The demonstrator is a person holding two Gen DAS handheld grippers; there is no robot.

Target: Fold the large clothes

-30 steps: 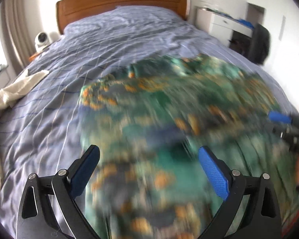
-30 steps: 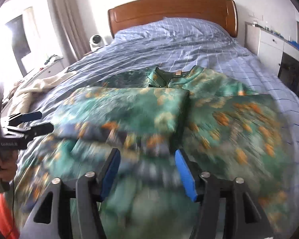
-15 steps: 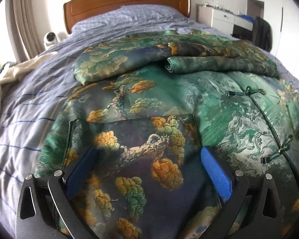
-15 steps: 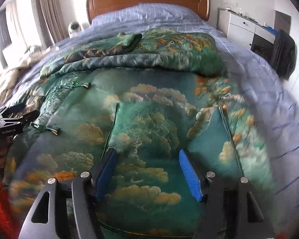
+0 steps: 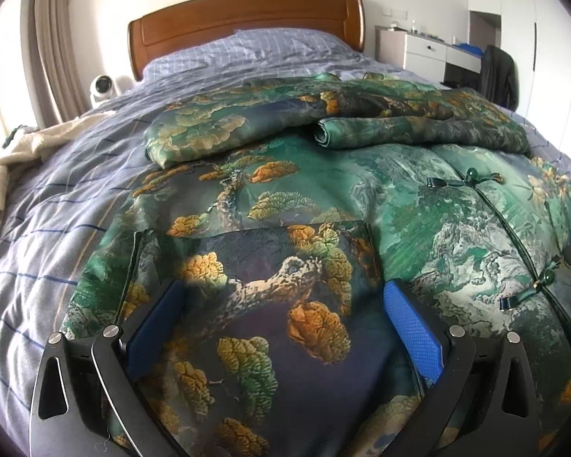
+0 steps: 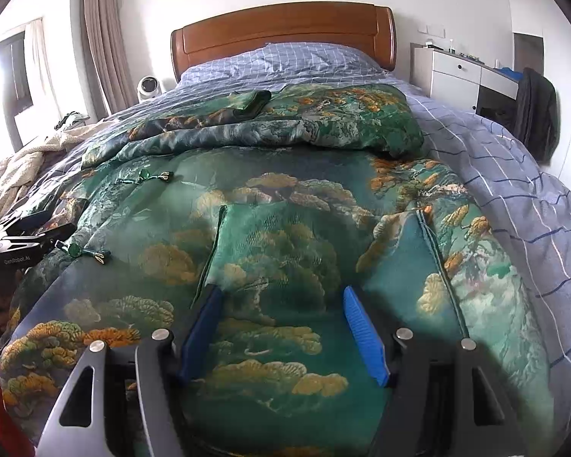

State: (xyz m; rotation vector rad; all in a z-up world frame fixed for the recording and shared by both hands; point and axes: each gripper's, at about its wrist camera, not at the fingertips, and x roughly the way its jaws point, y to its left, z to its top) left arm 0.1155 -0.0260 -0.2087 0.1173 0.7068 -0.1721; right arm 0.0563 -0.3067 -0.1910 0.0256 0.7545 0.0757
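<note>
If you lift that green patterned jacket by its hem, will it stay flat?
Probably not. The jacket looks soft: its sleeves lie folded and rumpled, so it would likely droop. Its sheen suggests it may slip.

Garment [image 5: 323,198] near hem cut off by frame.
</note>
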